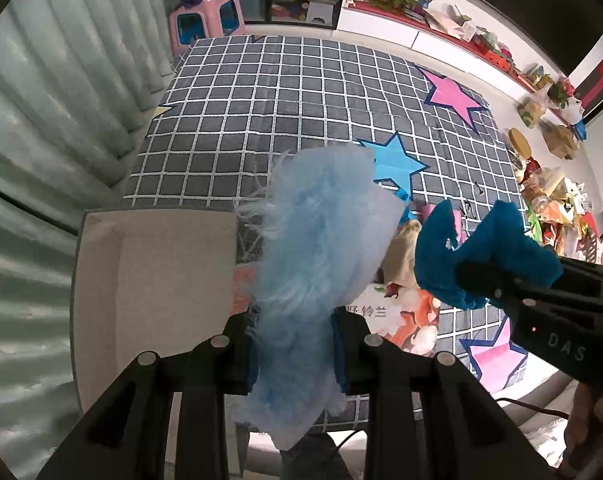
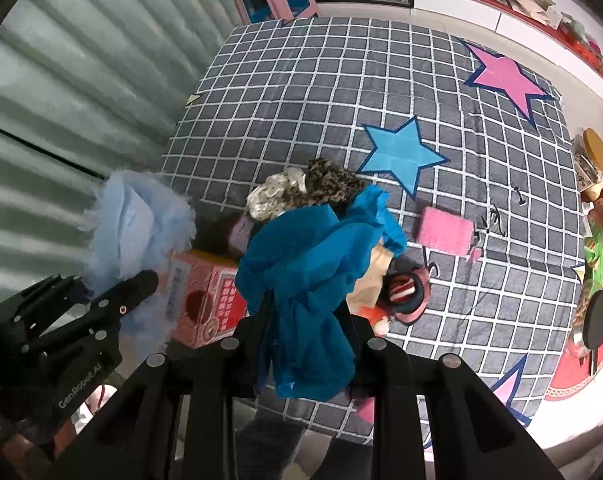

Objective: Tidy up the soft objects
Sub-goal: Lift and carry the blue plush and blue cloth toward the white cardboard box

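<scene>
My left gripper (image 1: 295, 354) is shut on a fluffy light blue cloth (image 1: 321, 232) and holds it up above the checked mat (image 1: 261, 92). It also shows at the left of the right wrist view (image 2: 141, 220). My right gripper (image 2: 307, 350) is shut on a teal blue cloth (image 2: 313, 272), also seen at the right of the left wrist view (image 1: 485, 252). Below on the mat lie a leopard-print item (image 2: 329, 184), a white patterned cloth (image 2: 273, 194), a pink fuzzy pad (image 2: 445, 232) and a striped pink item (image 2: 405, 292).
An open beige box (image 1: 157, 280) stands at the mat's left edge by the curtain (image 1: 53, 120). A pink printed carton (image 2: 209, 300) lies under the cloths. A pink stool (image 1: 205, 16) stands beyond the mat. Cluttered goods (image 1: 557, 200) line the right side.
</scene>
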The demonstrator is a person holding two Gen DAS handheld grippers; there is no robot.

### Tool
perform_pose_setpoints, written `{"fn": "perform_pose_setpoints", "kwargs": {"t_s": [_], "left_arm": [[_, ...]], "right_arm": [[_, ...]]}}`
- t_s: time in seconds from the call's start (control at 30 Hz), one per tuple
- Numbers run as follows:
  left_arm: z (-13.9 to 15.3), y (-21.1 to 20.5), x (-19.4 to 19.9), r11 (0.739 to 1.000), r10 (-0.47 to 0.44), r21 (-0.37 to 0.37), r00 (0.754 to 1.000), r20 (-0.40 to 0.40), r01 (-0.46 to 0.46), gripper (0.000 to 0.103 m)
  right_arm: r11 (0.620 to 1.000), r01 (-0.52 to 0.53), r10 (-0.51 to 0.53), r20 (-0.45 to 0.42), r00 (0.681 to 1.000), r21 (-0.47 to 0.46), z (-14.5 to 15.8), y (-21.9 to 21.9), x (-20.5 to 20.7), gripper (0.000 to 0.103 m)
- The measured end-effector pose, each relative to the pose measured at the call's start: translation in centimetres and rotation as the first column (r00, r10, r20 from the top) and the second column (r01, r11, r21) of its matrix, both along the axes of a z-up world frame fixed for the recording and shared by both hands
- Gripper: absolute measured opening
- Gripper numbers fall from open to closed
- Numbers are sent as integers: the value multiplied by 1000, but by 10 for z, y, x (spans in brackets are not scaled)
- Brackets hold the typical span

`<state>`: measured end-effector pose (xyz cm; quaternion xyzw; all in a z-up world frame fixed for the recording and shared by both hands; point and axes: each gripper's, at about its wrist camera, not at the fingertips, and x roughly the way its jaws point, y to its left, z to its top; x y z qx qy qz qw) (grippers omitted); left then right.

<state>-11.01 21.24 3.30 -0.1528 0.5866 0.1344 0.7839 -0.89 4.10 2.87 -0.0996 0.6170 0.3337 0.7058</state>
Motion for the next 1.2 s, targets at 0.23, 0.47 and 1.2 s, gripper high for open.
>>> {"fn": "perform_pose_setpoints", "kwargs": {"t_s": [0.23,0.47,1.2], "left_arm": [[-1,3,-16,1000,8,2,1000,-3,-8,31],[1,1,-29,1000,28,0,1000,-3,-28,32],[0,18,-65,989,151,-1,988,-7,-151,32]], "right_arm": [[1000,-21,21,8,1000,4,4,3,-18,28],[998,-61,61,10,998,14,10,7,-31,28],[975,-220,220,32,975,28,19,45,-70,28]]}}
